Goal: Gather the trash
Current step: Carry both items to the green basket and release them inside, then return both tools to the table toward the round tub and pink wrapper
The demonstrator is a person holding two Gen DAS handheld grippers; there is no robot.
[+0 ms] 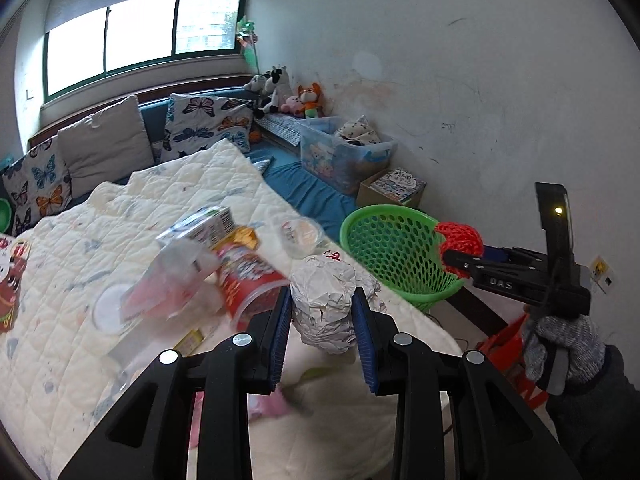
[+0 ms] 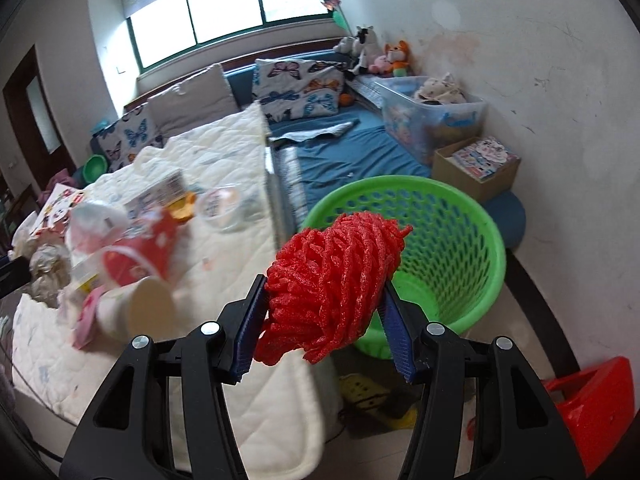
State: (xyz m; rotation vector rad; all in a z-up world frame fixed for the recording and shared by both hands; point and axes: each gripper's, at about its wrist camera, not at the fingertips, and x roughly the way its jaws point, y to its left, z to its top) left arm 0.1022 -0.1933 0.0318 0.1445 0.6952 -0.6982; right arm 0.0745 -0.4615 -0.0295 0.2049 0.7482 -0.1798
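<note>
Crumpled silver foil, balled into a lump (image 1: 324, 304), sits clamped between the blue pads of the left claw (image 1: 322, 320), held above a white quilted bed (image 1: 80, 320). Red foam netting (image 2: 336, 280), bunched into a soft wad, is squeezed the same way in the right claw (image 2: 324, 316).

Just past the red wad, slightly right and lower, stands a green perforated basket (image 2: 460, 216) on the floor at the bed's edge, its mouth facing up. The right claw is the nearer of the two to it; seen from the left wrist, the red netting already overlaps the basket's rim, while the foil lies well to its left, over the bed.

Further back on the quilt lie more scraps: a red snack tube (image 1: 248, 280), a carton (image 1: 204, 224) and a clear lidded cup (image 1: 300, 234). Beyond are butterfly pillows (image 1: 208, 124) and a window (image 1: 140, 32).
</note>
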